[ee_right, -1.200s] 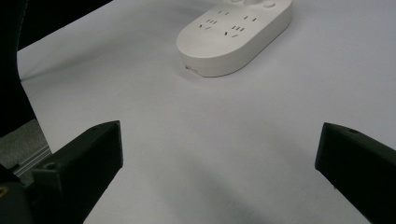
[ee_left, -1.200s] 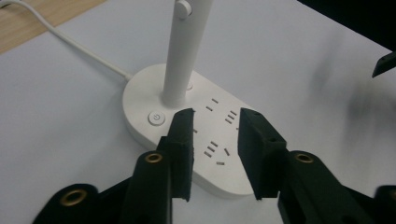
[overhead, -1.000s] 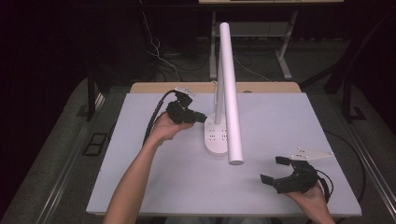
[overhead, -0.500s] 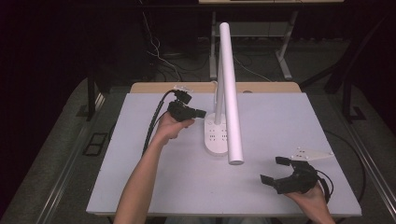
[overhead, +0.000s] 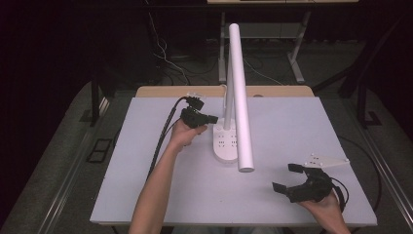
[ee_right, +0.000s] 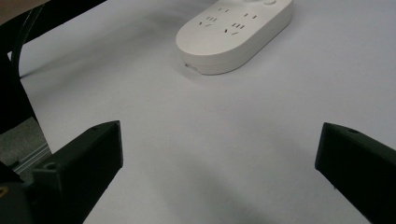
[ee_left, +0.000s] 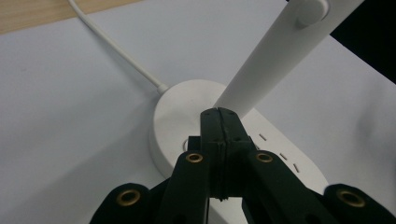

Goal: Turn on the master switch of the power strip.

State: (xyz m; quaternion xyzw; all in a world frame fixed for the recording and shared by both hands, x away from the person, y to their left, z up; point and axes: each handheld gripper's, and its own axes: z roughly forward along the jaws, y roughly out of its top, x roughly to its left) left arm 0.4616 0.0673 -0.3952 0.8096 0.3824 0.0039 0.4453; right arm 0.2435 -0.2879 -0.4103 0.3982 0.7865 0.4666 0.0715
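A white desk lamp stands mid-table. Its oval base point(overhead: 225, 145) carries socket holes, and its long tubular head point(overhead: 241, 97) slants forward over the base. My left gripper point(overhead: 213, 118) is shut, its tips resting on the far end of the base point(ee_left: 173, 112) just in front of the slanted stem point(ee_left: 266, 60). Whether the tips point(ee_left: 219, 114) cover a button I cannot tell. My right gripper point(overhead: 285, 177) hovers open near the table's front right corner, nothing between its jaws. In the right gripper view point(ee_right: 219, 149) it faces the base's socket end point(ee_right: 233, 32).
The white tabletop point(overhead: 146, 185) has a wooden strip point(overhead: 160, 91) along its far edge. The lamp's white cord point(ee_left: 116, 49) runs from the base toward that strip. The left gripper's black cable point(overhead: 163, 141) trails beside the forearm. Dark floor and table legs lie beyond.
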